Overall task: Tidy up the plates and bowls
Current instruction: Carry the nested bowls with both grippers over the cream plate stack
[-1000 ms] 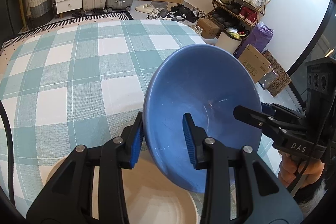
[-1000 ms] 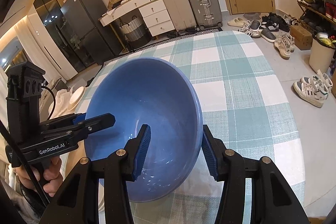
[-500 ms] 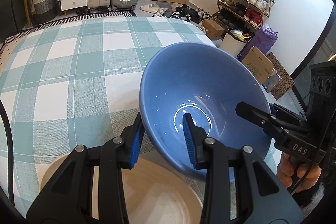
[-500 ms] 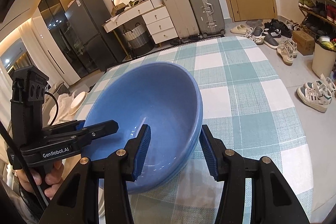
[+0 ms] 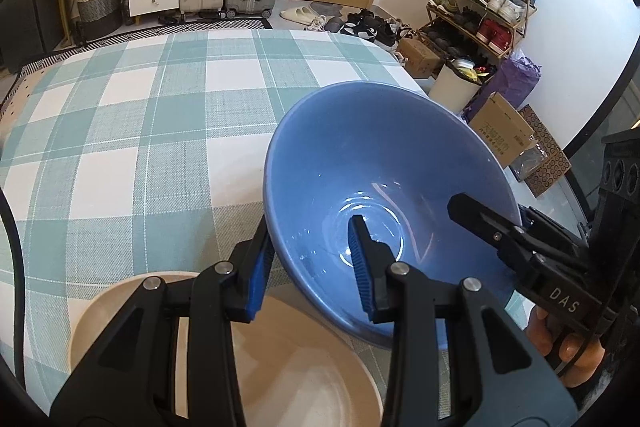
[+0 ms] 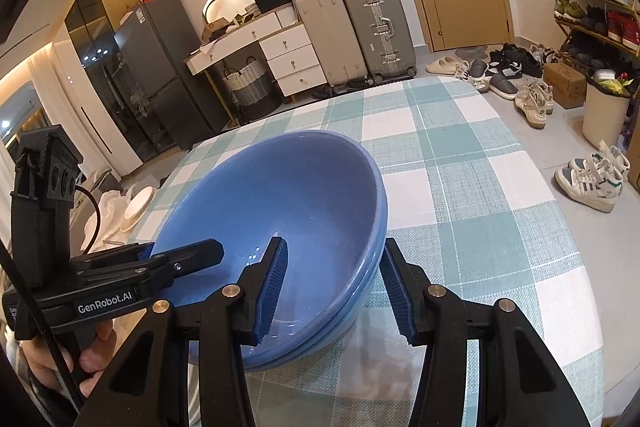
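Observation:
A blue bowl [image 5: 384,163] rests nested in a second blue bowl [image 6: 352,319] on the checked tablecloth. My left gripper [image 5: 308,267] straddles its near-left rim, one finger inside, one outside, with a gap on each side of the rim. My right gripper [image 6: 336,287] straddles the near-right rim [image 6: 380,211] the same way, jaws spread wider than the wall. A beige plate [image 5: 280,367] lies just below the left gripper, at the table's near edge.
The green and white checked table [image 5: 140,131] stretches away behind the bowls. Its right edge [image 6: 560,227] drops to a floor with shoes and boxes. A white dish [image 6: 138,203] sits off the table's left side.
The blue bowl has come down from a steep tilt to level and now sits inside the second blue bowl. Both grippers' jaws have loosened around its rim.

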A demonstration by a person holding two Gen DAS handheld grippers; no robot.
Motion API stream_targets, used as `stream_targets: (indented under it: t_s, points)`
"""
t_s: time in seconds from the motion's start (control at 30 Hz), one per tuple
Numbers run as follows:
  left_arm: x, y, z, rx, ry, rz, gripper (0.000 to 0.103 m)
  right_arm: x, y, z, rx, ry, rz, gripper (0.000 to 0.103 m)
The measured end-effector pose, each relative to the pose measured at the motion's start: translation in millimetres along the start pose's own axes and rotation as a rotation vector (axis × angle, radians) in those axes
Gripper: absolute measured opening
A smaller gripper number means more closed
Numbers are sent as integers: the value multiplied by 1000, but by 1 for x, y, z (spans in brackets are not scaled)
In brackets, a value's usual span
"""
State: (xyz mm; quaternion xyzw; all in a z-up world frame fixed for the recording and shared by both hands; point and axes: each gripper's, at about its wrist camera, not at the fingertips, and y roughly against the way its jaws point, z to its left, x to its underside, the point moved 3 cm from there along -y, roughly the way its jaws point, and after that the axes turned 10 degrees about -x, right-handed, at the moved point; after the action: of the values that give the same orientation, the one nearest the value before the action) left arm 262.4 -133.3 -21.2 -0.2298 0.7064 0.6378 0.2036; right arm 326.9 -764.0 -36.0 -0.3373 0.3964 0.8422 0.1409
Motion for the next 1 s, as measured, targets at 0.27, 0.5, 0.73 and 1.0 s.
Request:
stream_targets:
  t_s: [0.27, 0.5, 0.73, 1.0]
  points:
    - [0, 0, -1, -13, -15, -3, 32, 0, 0, -1, 14, -21, -3, 50]
    - [0, 3, -2, -8, -14, -3, 32, -2, 5, 0, 23, -26, -1, 50]
    - [-1, 2, -2, 3, -10, 5, 32, -3, 9, 0, 25, -25, -4, 50]
    - [-2, 10, -3, 3, -15, -4, 32, -3, 11, 1, 27, -26, -4, 50]
